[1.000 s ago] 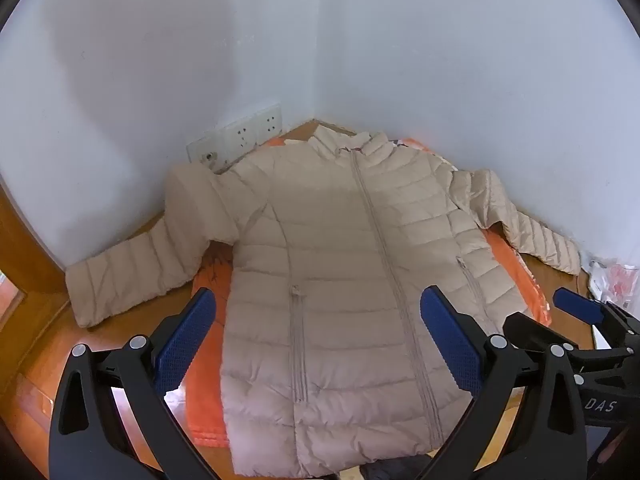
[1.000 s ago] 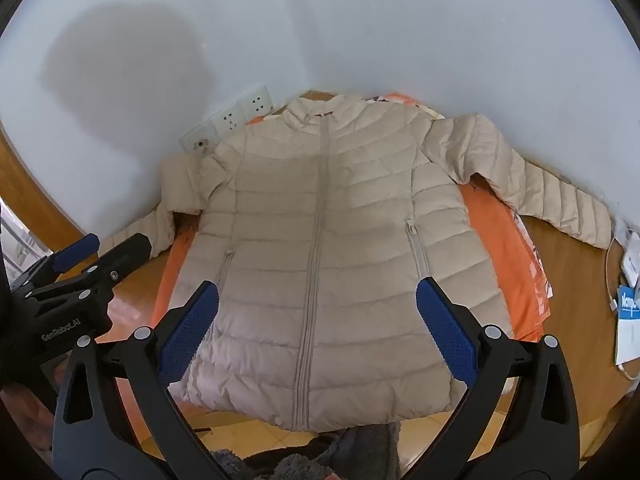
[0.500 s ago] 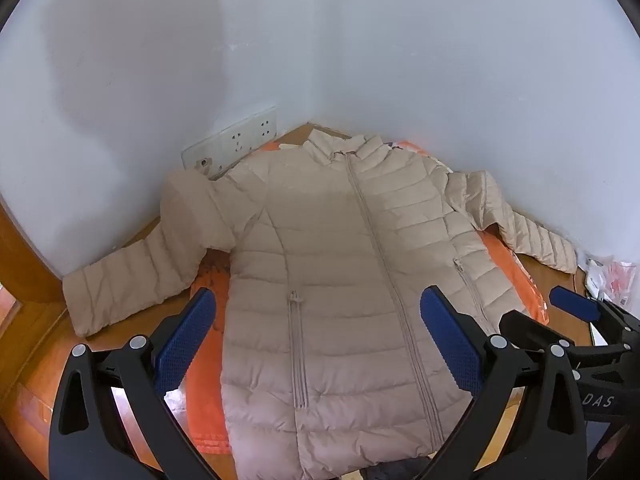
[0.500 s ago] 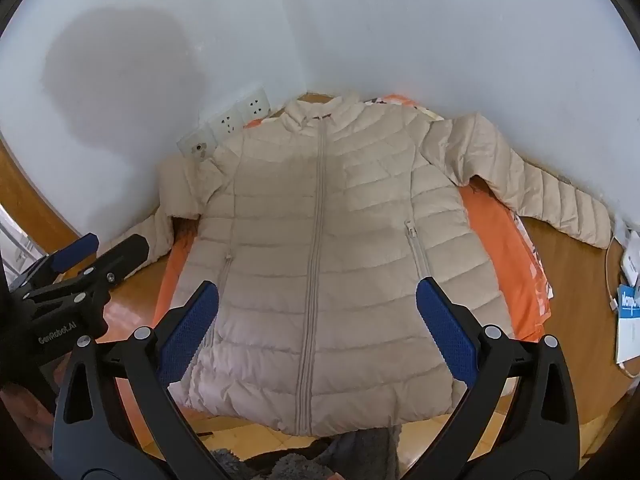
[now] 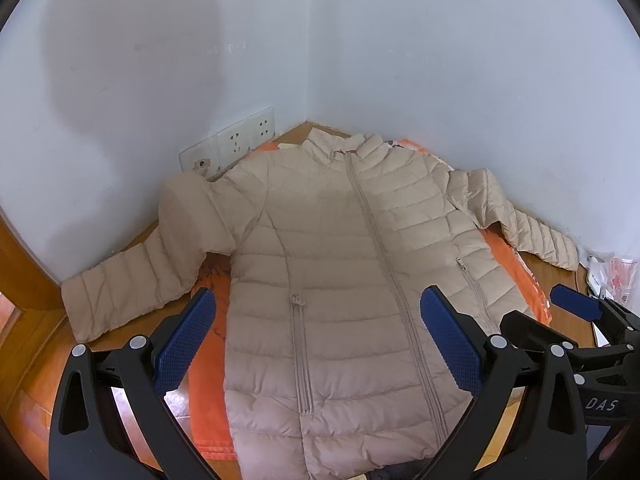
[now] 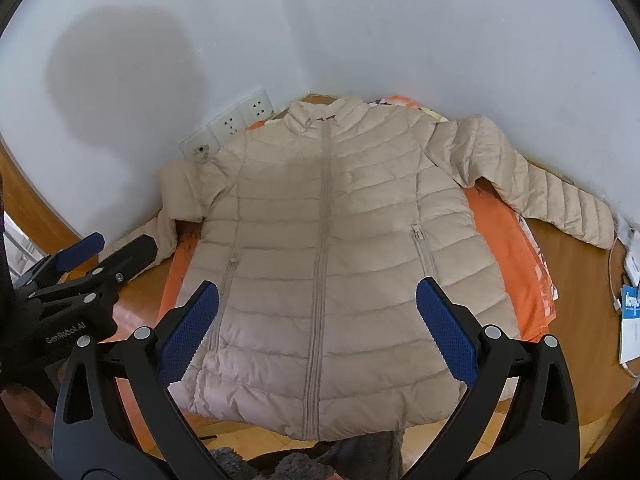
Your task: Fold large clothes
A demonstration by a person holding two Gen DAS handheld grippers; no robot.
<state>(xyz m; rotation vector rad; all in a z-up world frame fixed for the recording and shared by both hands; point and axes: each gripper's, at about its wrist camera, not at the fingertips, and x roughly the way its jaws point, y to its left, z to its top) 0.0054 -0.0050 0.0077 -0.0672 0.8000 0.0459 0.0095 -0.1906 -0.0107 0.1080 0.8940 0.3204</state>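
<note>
A beige quilted jacket (image 5: 344, 272) is lying face up, zipped, sleeves spread, filling the centre of the frame on an orange cloth (image 5: 208, 400) over the wooden bench (image 6: 580, 280). The left hand-held gripper (image 5: 318, 344) and right hand-held gripper (image 6: 318, 332) are hovering at the lower edge, jaws apart, gripping nothing.

soft light, wall (image 5: 440, 60) shadow, curved fisheye edges.
</note>
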